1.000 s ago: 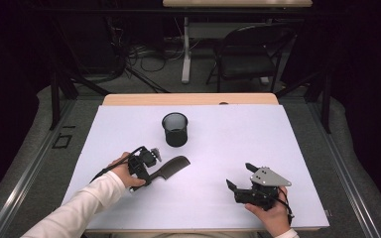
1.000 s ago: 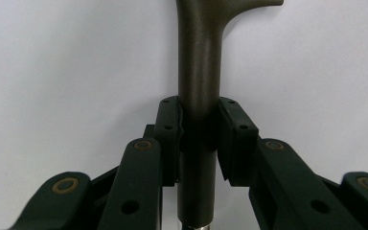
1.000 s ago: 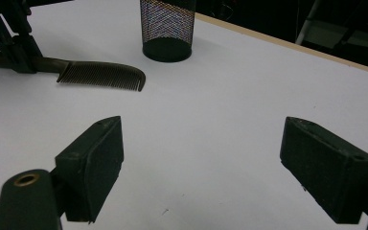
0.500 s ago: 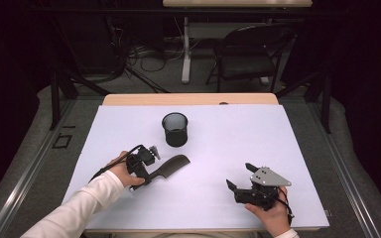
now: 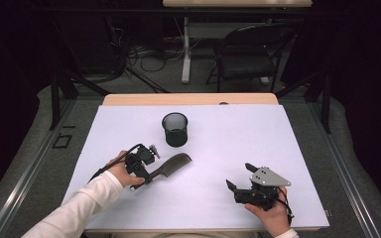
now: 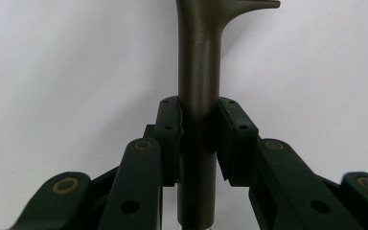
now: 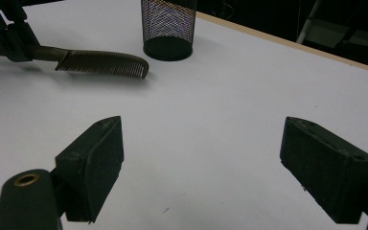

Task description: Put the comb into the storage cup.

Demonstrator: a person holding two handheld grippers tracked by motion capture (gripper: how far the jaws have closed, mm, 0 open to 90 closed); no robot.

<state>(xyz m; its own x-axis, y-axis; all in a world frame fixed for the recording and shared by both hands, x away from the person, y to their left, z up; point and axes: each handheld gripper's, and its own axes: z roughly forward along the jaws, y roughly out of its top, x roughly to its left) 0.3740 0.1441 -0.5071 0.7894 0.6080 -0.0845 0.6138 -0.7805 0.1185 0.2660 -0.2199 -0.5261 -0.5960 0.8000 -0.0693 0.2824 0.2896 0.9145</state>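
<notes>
A dark comb (image 5: pixel 171 164) lies low over the white table, left of centre, its teeth end pointing toward the black mesh cup (image 5: pixel 174 129). My left gripper (image 5: pixel 149 176) is shut on the comb's handle (image 6: pixel 197 96), with both pads pressed against it. In the right gripper view the comb (image 7: pixel 103 63) hangs just above the table with a shadow under it, and the mesh cup (image 7: pixel 167 26) stands behind it. My right gripper (image 5: pixel 239 178) rests at the front right of the table, jaws wide apart and nothing between them (image 7: pixel 203 158).
The white table top (image 5: pixel 228 139) has a wooden far edge (image 5: pixel 188 99). A black chair (image 5: pixel 248 54) and a desk leg stand on the floor beyond it.
</notes>
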